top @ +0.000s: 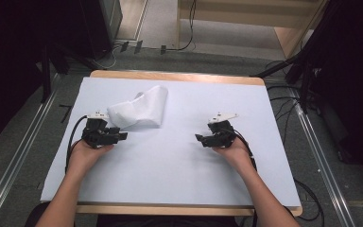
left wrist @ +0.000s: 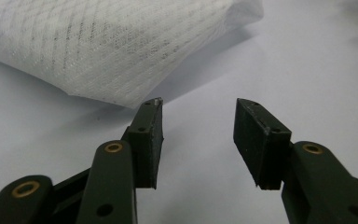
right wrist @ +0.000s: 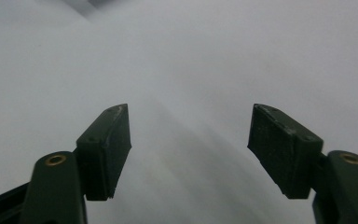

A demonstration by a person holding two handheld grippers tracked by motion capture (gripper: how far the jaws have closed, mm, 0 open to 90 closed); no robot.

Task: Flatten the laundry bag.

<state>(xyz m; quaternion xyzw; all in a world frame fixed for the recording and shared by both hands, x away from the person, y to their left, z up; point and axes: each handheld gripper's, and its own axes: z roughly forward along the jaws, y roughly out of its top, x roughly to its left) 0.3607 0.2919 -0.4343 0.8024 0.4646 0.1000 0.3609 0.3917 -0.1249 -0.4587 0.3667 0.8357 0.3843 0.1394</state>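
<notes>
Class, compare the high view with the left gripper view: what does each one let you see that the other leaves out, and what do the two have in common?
The high view alone takes in the whole pale blue table sheet, the wooden table edge, both forearms, the right gripper with open jaws, and the grey floor with cables.

The left gripper view alone reveals the diamond weave of the crumpled white cloth and the left gripper close up, jaws open with nothing between them, one fingertip near the cloth's edge.

Both share the cloth, the sheet and the left gripper.
</notes>
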